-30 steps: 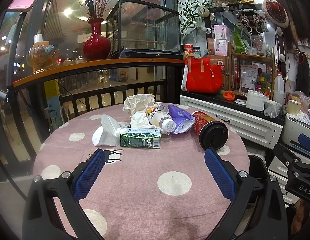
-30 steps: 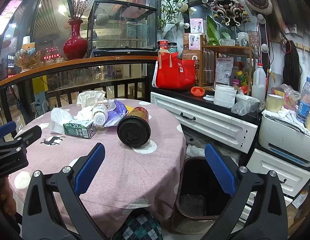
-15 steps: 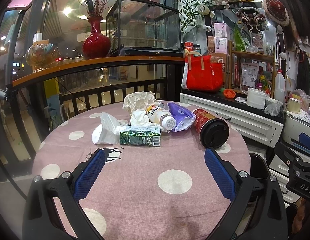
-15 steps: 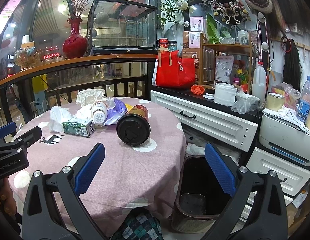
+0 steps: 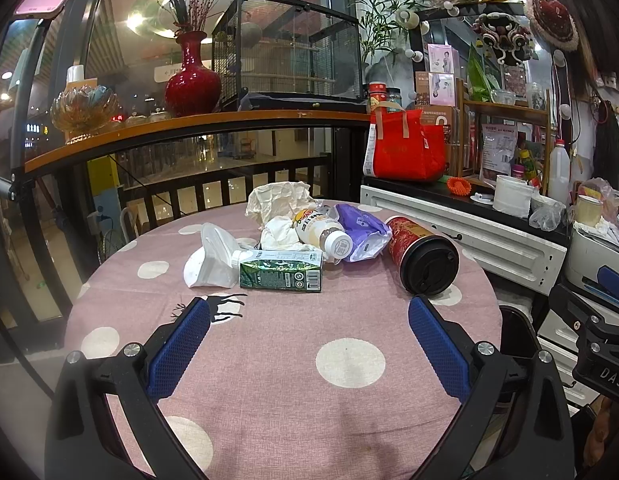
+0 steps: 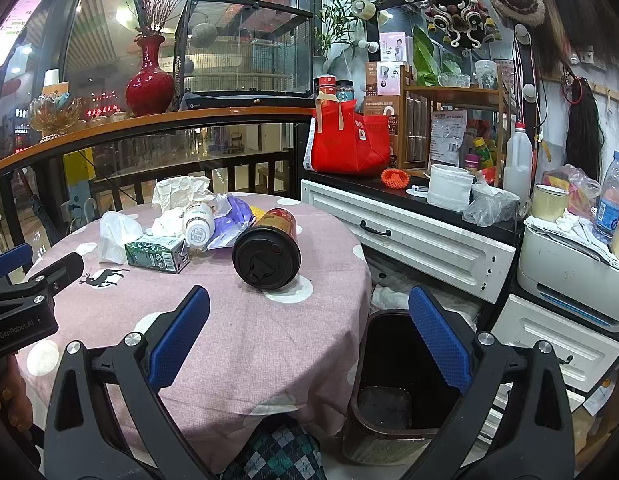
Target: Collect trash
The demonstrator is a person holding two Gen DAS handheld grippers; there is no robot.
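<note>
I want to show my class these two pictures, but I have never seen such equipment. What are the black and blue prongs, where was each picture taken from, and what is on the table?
A person holds a two-fingered tool in each hand, with a camera looking along its fingers. One picture comes from the left hand-held gripper, the other from the right hand-held gripper. Both are open and hold nothing. On the dotted tablecloth lies trash: a green carton, a white bottle, a purple wrapper, crumpled tissues and a red cup on its side. A dark bin stands beside the table.

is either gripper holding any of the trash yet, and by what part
Nothing is held. The left gripper and right gripper are both open and empty, short of the trash.
</note>
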